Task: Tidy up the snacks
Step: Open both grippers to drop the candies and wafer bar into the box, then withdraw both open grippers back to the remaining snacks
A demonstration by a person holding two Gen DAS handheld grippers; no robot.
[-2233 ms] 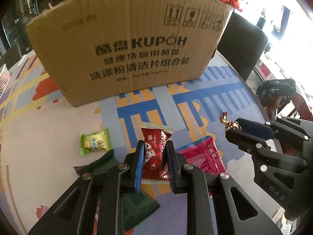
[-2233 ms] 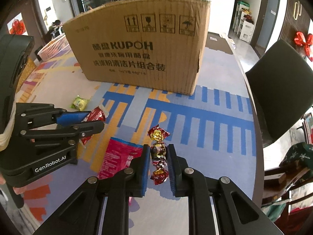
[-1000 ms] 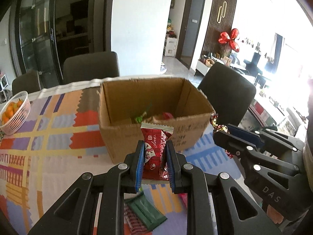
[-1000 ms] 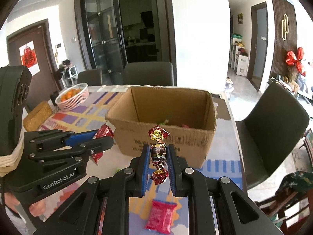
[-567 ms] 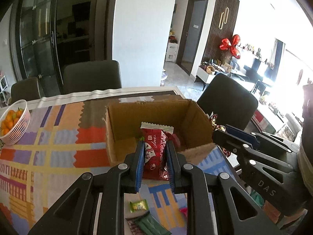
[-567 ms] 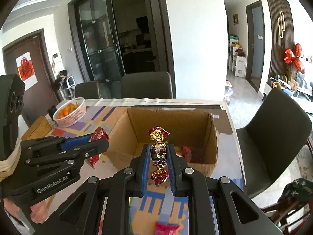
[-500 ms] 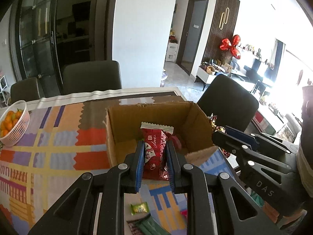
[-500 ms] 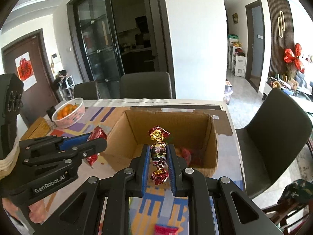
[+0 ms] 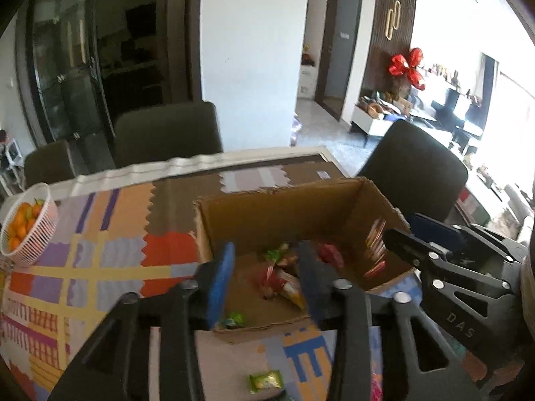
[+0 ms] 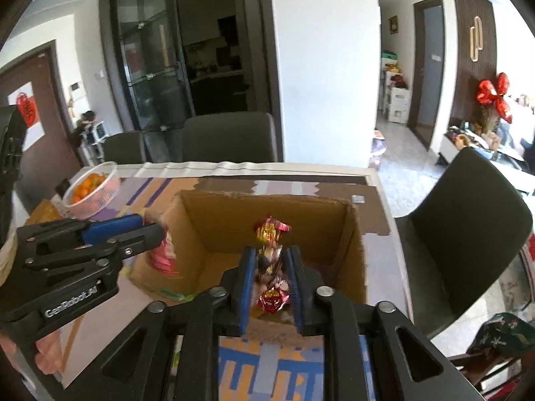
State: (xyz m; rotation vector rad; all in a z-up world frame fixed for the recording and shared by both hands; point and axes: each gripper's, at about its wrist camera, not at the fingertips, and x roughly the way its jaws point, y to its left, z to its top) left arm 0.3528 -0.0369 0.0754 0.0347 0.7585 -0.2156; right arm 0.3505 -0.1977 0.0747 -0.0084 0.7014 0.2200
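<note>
Since half a second ago my left gripper [image 9: 264, 279] has let the red snack packet [image 9: 279, 279] fall into the open brown cardboard box [image 9: 284, 207]; its jaws are opening, empty. My right gripper [image 10: 269, 275] is opening too, the red-and-gold foil candy [image 10: 272, 297] loose between its pads above the box.

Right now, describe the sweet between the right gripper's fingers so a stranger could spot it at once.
Find the open cardboard box on the patterned table. The right gripper hangs over its near edge, its jaws opening. Between them sits the sweet: a twist-wrapped candy in shiny red and gold foil, with flared ends, unlike the flat packets lying in the box.
</note>
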